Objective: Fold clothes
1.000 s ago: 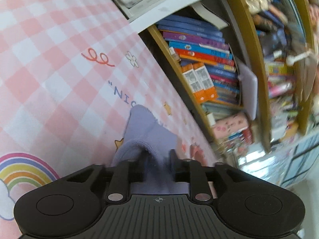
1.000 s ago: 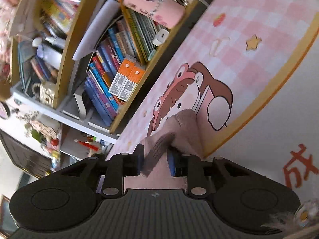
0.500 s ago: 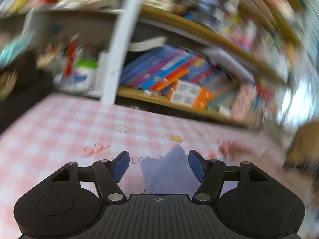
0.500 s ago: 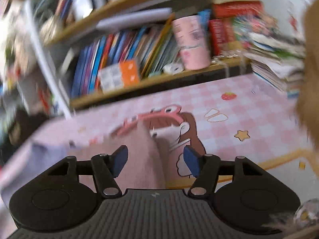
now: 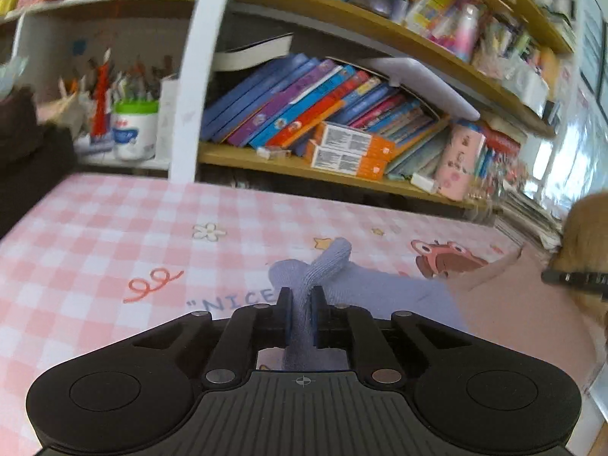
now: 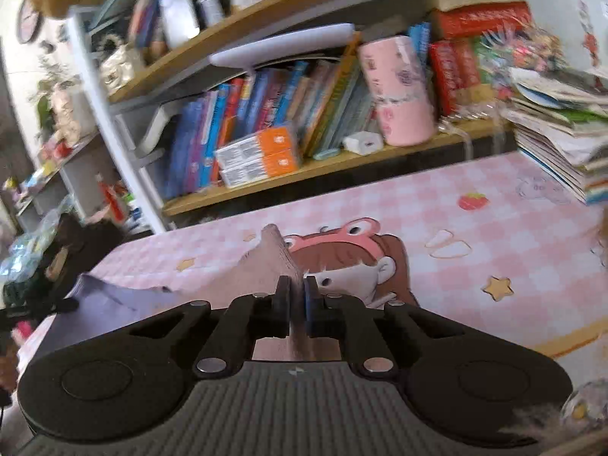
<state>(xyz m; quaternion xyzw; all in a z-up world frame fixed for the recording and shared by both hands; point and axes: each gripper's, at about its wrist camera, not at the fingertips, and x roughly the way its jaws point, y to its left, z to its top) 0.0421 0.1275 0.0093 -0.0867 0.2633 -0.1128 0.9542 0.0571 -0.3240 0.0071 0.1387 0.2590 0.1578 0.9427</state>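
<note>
A garment with a lavender part (image 5: 364,292) and a dusty pink part (image 5: 520,304) lies spread over the pink checked table mat (image 5: 114,235). My left gripper (image 5: 302,296) is shut on a ribbed lavender edge of it, which sticks up past the fingertips. My right gripper (image 6: 297,288) is shut on the pink edge (image 6: 271,262), which rises in a peak in front of it. The lavender part also shows at the left of the right wrist view (image 6: 110,300). The cloth hangs taut between the two grippers.
A wooden bookshelf (image 5: 304,169) with leaning books and orange boxes (image 5: 349,150) stands along the mat's far edge. A pink cylinder case (image 6: 399,91) sits on the shelf. A stack of papers (image 6: 562,144) lies at the right. A white jar (image 5: 135,129) stands at the back left.
Both grippers swung upright from a tilted pose, opened on the garment half a second ago, and have now shut again on its edges.
</note>
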